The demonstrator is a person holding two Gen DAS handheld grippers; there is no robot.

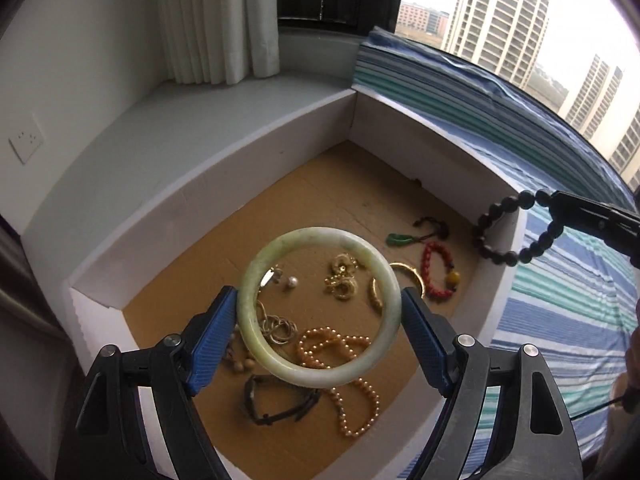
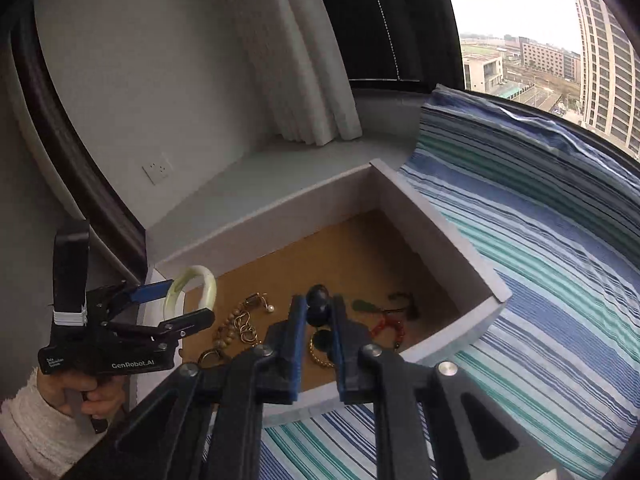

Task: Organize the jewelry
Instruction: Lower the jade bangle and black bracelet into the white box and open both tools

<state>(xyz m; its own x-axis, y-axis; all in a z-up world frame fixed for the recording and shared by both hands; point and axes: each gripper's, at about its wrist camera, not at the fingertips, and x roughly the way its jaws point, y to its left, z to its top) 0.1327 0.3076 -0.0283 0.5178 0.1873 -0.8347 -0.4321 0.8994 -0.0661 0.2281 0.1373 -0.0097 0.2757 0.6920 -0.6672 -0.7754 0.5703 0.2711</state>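
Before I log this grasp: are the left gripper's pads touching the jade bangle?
Touching. The left wrist view shows the left gripper with both blue pads pressed against opposite sides of the jade bangle, lifted above the box.

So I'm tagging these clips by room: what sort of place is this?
Probably a bedroom high up in an apartment: striped bedding beside a window ledge, a curtain, and tower blocks outside.

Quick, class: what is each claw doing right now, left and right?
Left claw: closed on the pale green bangle.
Right claw: shut on the dark bead bracelet.
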